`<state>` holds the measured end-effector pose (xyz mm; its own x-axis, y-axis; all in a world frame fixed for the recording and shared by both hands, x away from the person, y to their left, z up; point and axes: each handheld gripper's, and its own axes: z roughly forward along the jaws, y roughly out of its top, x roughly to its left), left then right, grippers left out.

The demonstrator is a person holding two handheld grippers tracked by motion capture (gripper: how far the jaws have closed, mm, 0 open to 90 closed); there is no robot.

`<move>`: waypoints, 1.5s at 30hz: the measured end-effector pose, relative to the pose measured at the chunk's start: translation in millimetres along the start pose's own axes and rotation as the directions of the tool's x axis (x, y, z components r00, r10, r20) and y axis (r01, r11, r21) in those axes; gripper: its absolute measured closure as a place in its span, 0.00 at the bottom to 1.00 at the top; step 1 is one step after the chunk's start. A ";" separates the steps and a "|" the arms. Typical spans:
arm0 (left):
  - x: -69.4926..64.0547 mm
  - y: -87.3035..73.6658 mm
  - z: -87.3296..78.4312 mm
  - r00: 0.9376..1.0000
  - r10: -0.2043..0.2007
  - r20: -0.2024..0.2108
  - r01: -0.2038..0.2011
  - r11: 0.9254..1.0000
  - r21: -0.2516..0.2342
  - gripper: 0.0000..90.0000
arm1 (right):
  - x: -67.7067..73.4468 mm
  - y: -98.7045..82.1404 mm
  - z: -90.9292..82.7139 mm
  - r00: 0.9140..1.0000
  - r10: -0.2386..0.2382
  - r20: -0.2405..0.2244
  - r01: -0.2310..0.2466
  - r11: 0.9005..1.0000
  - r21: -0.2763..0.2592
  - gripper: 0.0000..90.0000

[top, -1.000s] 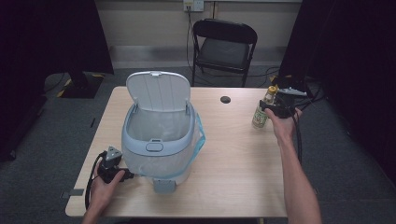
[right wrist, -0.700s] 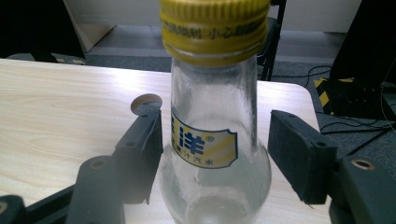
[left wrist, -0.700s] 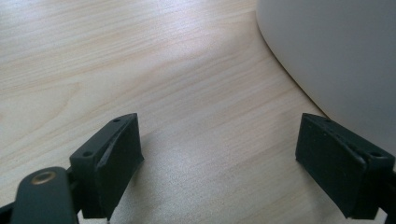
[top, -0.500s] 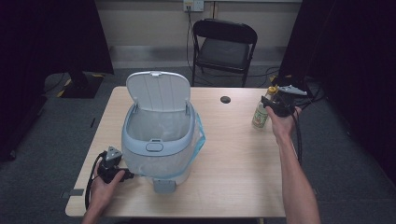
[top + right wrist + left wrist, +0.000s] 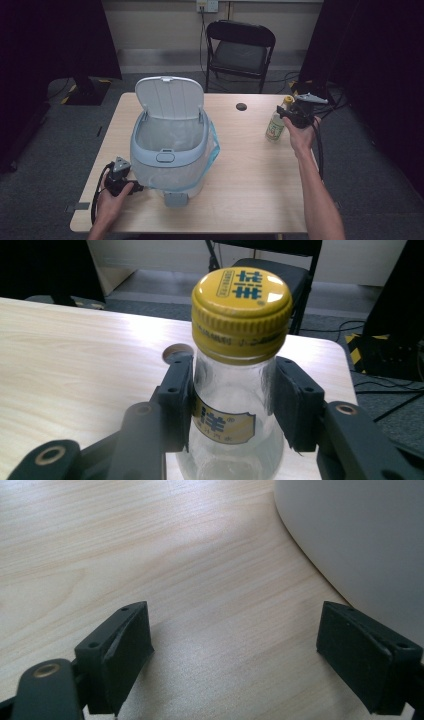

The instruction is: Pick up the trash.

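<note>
I have the right gripper point(image 5: 232, 405) on the bottle point(image 5: 235, 390) now; its jaws have just been closing and both pads press the glass just under the yellow cap point(image 5: 242, 310). In the high view that bottle point(image 5: 274, 126) stands upright near the table's point(image 5: 250, 190) edge at about two o'clock from the bin point(image 5: 170, 150), well apart from it, with the right gripper point(image 5: 295, 114) at its three o'clock side. The bin sits mid-table, lid point(image 5: 170, 97) swung up at twelve o'clock, a clear liner inside. A small dark disc point(image 5: 241, 106) lies on the table between bin and bottle. My left gripper point(image 5: 120, 180) rests at the bin's eight o'clock, close to its base. From the left gripper view its jaws stand wide apart over bare wood, nothing between them, the bin's pale wall point(image 5: 360, 545) curving past at two o'clock.
</note>
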<state>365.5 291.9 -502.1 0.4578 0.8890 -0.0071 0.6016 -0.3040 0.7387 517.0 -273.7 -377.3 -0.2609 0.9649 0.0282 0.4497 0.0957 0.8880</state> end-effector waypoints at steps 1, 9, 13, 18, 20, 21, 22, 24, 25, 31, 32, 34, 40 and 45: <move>0.0 0.0 0.0 1.000 0.000 0.000 0.000 1.000 0.000 0.15 | 0.9 -0.2 -1.5 1.000 -0.003 -0.005 0.003 1.000 0.000 0.60; 0.1 0.0 0.0 1.000 0.001 -0.001 -0.001 1.000 -0.001 0.15 | 16.1 -8.6 -17.8 0.997 -0.042 -0.061 0.042 0.999 -0.007 0.61; 0.1 0.0 0.0 1.000 0.001 -0.002 -0.001 1.000 -0.001 0.15 | 24.3 -14.2 -26.1 0.994 -0.049 -0.093 0.048 0.999 -0.016 0.61; 0.1 0.1 0.0 1.000 0.001 -0.001 -0.001 1.000 0.000 0.15 | 37.6 -16.5 -37.7 0.989 -0.085 -0.125 0.083 0.996 -0.018 0.61; 0.1 0.0 0.0 1.000 0.001 -0.002 -0.001 1.000 -0.001 0.15 | 41.6 -16.8 -42.6 0.986 -0.091 -0.139 0.087 0.996 -0.029 0.61; 0.1 0.0 0.0 1.000 0.001 -0.002 -0.001 1.000 -0.001 0.15 | 44.1 -17.3 -45.2 0.984 -0.097 -0.148 0.093 0.995 -0.030 0.61; 0.1 0.0 0.0 1.000 0.001 -0.002 -0.001 1.000 -0.001 0.15 | 46.5 -18.4 -47.5 0.983 -0.100 -0.156 0.096 0.995 -0.033 0.61; 0.1 0.0 0.0 1.000 0.001 -0.002 -0.001 1.000 -0.001 0.15 | 51.4 -21.5 -51.9 0.979 -0.111 -0.169 0.107 0.994 -0.033 0.61; 0.1 0.0 0.0 1.000 0.001 -0.002 -0.001 1.000 -0.001 0.15 | 55.4 -25.1 -54.9 0.977 -0.116 -0.179 0.113 0.993 -0.030 0.61; 0.0 0.0 0.0 1.000 0.001 -0.002 -0.001 1.000 -0.001 0.15 | 68.1 -34.0 -62.1 0.969 -0.151 -0.194 0.149 0.989 -0.024 0.61; 0.1 0.0 0.0 1.000 0.001 -0.002 -0.001 1.000 -0.001 0.15 | 69.9 -34.7 -63.3 0.967 -0.162 -0.198 0.160 0.987 -0.026 0.61; 0.0 0.0 0.0 1.000 0.000 0.000 0.000 1.000 0.000 0.15 | 71.8 -35.5 -64.4 0.966 -0.164 -0.199 0.162 0.986 -0.025 0.61; 0.0 0.0 0.0 1.000 0.000 0.000 0.000 1.000 0.000 0.15 | 71.6 -38.9 -64.6 0.966 -0.157 -0.204 0.151 0.987 -0.045 0.56; 0.0 0.0 0.0 1.000 0.001 -0.002 -0.001 1.000 -0.001 0.15 | 68.1 -43.2 -61.8 0.966 -0.119 -0.231 0.112 0.993 -0.045 0.31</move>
<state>365.6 291.9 -502.1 0.4571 0.8894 -0.0056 0.6005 -0.3040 0.7396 427.0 -227.2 -385.3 -0.5029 0.8639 0.0273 0.3789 0.1919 0.9053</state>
